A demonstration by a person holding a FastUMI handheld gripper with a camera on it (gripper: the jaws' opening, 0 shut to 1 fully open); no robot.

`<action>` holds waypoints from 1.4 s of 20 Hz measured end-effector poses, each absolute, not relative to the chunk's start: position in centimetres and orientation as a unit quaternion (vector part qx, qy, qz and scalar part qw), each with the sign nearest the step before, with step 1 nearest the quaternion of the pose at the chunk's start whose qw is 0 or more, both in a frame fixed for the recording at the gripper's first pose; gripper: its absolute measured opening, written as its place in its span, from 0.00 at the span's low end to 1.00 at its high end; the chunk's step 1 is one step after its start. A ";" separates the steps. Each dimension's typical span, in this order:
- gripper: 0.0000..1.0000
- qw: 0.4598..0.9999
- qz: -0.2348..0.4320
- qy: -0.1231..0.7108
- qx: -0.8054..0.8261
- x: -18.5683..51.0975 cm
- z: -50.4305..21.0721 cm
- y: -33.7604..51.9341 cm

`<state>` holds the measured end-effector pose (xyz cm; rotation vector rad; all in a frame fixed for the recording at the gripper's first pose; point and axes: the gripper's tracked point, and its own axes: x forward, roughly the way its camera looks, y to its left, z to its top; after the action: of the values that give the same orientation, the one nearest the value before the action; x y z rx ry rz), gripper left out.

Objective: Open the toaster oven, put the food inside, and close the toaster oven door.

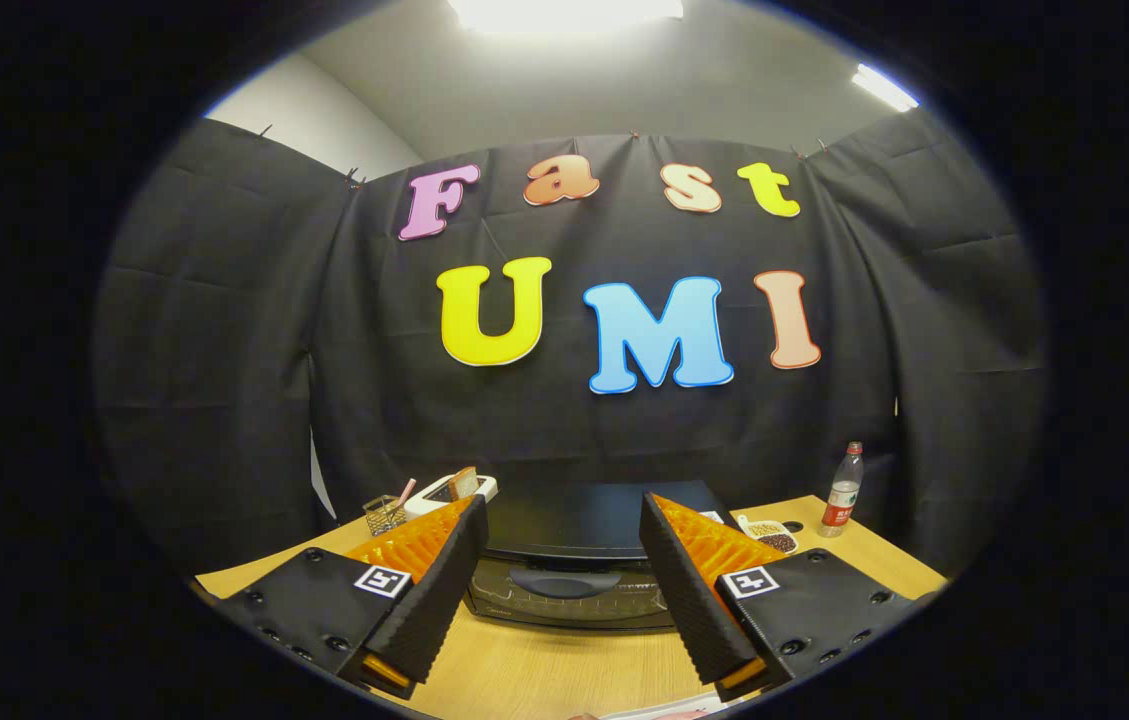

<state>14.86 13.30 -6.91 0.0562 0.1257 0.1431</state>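
Hovering w/ gripper (564, 520) wide open, empty, over near table (544, 670). Oven (574, 570) just ahead btwn fingers, door shut, handle (564, 582) untouched. Food likely tray (452, 490) far left. Nothing done yet: open, load, close all left.

The handheld two-finger gripper (564, 503), its orange-and-black fingers spread apart before the black toaster oven (569, 600), carries 2 square white tags, a left tag (382, 581) and a right tag (750, 582), each with a black coded pattern, not words. The oven door's faint mark and the clear plastic bottle's (842, 495) red label are too small to read.
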 end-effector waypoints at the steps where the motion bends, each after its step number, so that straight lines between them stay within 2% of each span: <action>1: 0.97 0.995 0.069 0.070 0.028 15.7 -7.8 13.5; 10: 0.97 0.991 0.041 0.126 0.012 21.3 -14.2 13.7; 21: 0.97 0.982 0.025 0.186 0.014 23.8 -19.6 14.5; 28: 0.98 0.985 0.029 0.169 0.005 23.0 -19.7 14.8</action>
<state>23.02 14.76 -19.66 0.0102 0.3388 0.0575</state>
